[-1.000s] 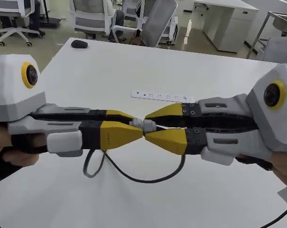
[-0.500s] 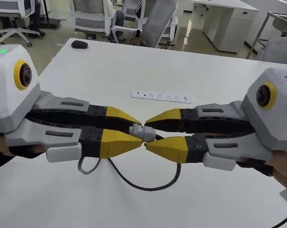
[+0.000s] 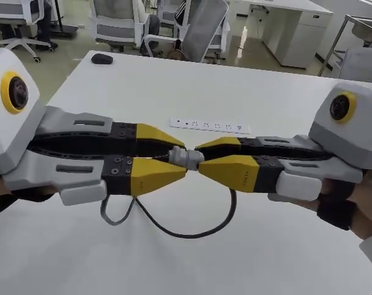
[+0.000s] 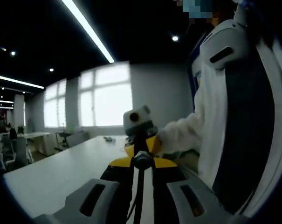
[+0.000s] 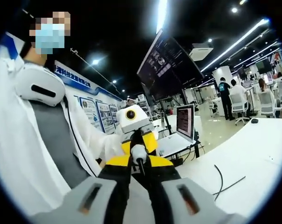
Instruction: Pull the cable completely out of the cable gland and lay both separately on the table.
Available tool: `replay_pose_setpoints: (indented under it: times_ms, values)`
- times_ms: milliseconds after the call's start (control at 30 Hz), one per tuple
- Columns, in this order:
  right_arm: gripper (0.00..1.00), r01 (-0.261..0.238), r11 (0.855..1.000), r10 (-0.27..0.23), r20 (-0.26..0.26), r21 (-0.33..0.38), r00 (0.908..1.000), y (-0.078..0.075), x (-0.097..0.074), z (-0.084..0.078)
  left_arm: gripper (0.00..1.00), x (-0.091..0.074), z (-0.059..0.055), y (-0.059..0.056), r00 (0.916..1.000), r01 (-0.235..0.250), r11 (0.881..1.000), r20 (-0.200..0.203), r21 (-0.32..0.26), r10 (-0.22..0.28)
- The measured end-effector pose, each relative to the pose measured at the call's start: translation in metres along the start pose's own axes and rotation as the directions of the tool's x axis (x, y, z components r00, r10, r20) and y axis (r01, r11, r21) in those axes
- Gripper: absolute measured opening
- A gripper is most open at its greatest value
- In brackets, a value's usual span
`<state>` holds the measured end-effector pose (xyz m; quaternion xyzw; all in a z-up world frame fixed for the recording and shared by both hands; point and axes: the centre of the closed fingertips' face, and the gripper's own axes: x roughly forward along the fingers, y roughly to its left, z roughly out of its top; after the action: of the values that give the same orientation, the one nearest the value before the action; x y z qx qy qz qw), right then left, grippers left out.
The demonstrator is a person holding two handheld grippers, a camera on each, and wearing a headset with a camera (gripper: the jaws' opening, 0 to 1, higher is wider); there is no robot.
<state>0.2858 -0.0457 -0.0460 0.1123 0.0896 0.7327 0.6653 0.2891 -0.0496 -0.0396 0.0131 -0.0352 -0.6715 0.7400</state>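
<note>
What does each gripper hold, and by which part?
The left gripper holds the cable gland by its body; the right gripper holds the cable beside it.

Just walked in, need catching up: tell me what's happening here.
A person holds two hand-held grippers tip to tip above the white table. The left hand-held gripper clamps the grey cable gland; the right hand-held gripper pinches the black cable beside it. The cable is not yet out, and its slack loops onto the table.
</note>
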Motion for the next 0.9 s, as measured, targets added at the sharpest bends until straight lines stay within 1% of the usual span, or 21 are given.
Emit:
replay_pose_setpoints:
  times_ms: [67,133,200,267,300,367,400,433,500,533,567,600,633,667,700,733,767,800,833,867,900]
  values:
    - [0.12,0.001,1.0,-0.001,0.01,0.001,1.0,0.0,0.0,0.001,0.16,0.001,-0.001,-0.001,1.0,0.003,1.0,0.002,-0.003,-0.003]
    - [0.12,0.0,1.0,0.0,0.009,0.017,1.0,0.001,0.0,0.0,0.16,0.001,-0.001,0.0,1.0,0.003,1.0,0.004,-0.011,-0.003]
    - [0.11,0.001,1.0,-0.001,0.01,0.003,0.9999,0.002,0.0,-0.001,0.16,0.001,-0.002,0.0,1.0,0.003,1.0,0.007,-0.022,-0.003]
    - [0.11,0.007,0.999,-0.007,0.005,-0.032,1.0,0.002,0.0,-0.002,0.16,0.001,-0.004,0.002,1.0,0.002,0.998,0.005,-0.061,-0.001]
    - [0.11,0.013,0.998,-0.013,0.001,-0.063,0.9999,0.002,-0.001,-0.002,0.15,0.001,-0.004,0.003,1.0,-0.001,0.995,0.008,-0.101,0.002]
    - [0.11,0.021,0.995,-0.021,0.002,-0.094,0.9998,0.002,0.0,-0.001,0.15,0.0,-0.005,0.005,0.9998,-0.003,0.99,0.019,-0.142,0.005]
    - [0.11,0.024,0.994,-0.024,0.003,-0.102,0.9997,0.001,0.0,-0.001,0.15,0.0,-0.004,0.008,0.9995,-0.008,0.985,0.03,-0.172,0.014]
    - [0.11,0.033,0.991,-0.033,0.004,-0.13,0.9995,0.001,0.0,0.0,0.15,0.0,-0.004,0.008,0.9992,-0.008,0.98,0.036,-0.199,0.016]
    - [0.1,0.039,0.978,-0.039,0.004,-0.204,0.9992,0.0,0.001,0.001,0.15,-0.001,-0.004,0.009,0.9983,0.002,0.966,0.057,-0.258,0.013]
    - [0.1,0.046,0.967,-0.049,-0.004,-0.249,0.9988,0.0,0.001,0.001,0.15,-0.002,-0.005,0.011,0.9978,0.004,0.958,0.064,-0.287,0.015]
    - [0.1,0.047,0.959,-0.052,-0.011,-0.279,0.9986,0.0,0.001,0.0,0.15,-0.002,-0.005,0.011,0.9974,0.008,0.95,0.07,-0.311,0.014]
    - [0.1,0.044,0.947,-0.054,-0.025,-0.318,0.9982,0.0,0.002,-0.001,0.15,-0.003,-0.007,0.011,0.9974,0.011,0.943,0.071,-0.332,0.013]
    - [0.1,0.042,0.939,-0.056,-0.029,-0.34,0.998,0.0,0.002,-0.001,0.15,-0.003,-0.008,0.013,0.997,0.013,0.937,0.076,-0.348,0.014]
    - [0.1,0.04,0.933,-0.056,-0.034,-0.357,0.9979,0.0,0.003,-0.002,0.15,-0.003,-0.009,0.013,0.997,0.013,0.936,0.076,-0.352,0.014]
    - [0.1,0.043,0.922,-0.063,-0.039,-0.386,0.9973,-0.001,0.003,-0.003,0.15,-0.004,-0.011,0.014,0.9973,0.01,0.929,0.071,-0.369,0.018]
    - [0.1,0.043,0.907,-0.068,-0.045,-0.419,0.9967,-0.002,0.002,-0.004,0.15,-0.003,-0.012,0.015,0.9975,0.007,0.926,0.068,-0.378,0.02]
    - [0.1,0.042,0.896,-0.072,-0.051,-0.442,0.9961,-0.002,0.002,-0.006,0.15,-0.003,-0.014,0.015,0.998,0.003,0.913,0.059,-0.408,0.023]
    - [0.11,0.038,0.877,-0.077,-0.062,-0.48,0.9951,-0.003,0.002,-0.008,0.15,-0.003,-0.016,0.015,0.9983,0.005,0.903,0.054,-0.429,0.02]
    - [0.11,0.035,0.868,-0.079,-0.068,-0.495,0.9945,-0.002,0.002,-0.009,0.15,-0.003,-0.017,0.015,0.9985,0.006,0.898,0.052,-0.439,0.019]
    - [0.11,0.034,0.865,-0.081,-0.073,-0.501,0.9941,-0.002,0.002,-0.01,0.15,-0.003,-0.018,0.015,0.9985,0.005,0.899,0.052,-0.439,0.02]
    - [0.11,0.031,0.86,-0.082,-0.078,-0.51,0.9935,-0.002,0.003,-0.012,0.15,-0.003,-0.019,0.015,0.9985,0.003,0.896,0.05,-0.443,0.021]
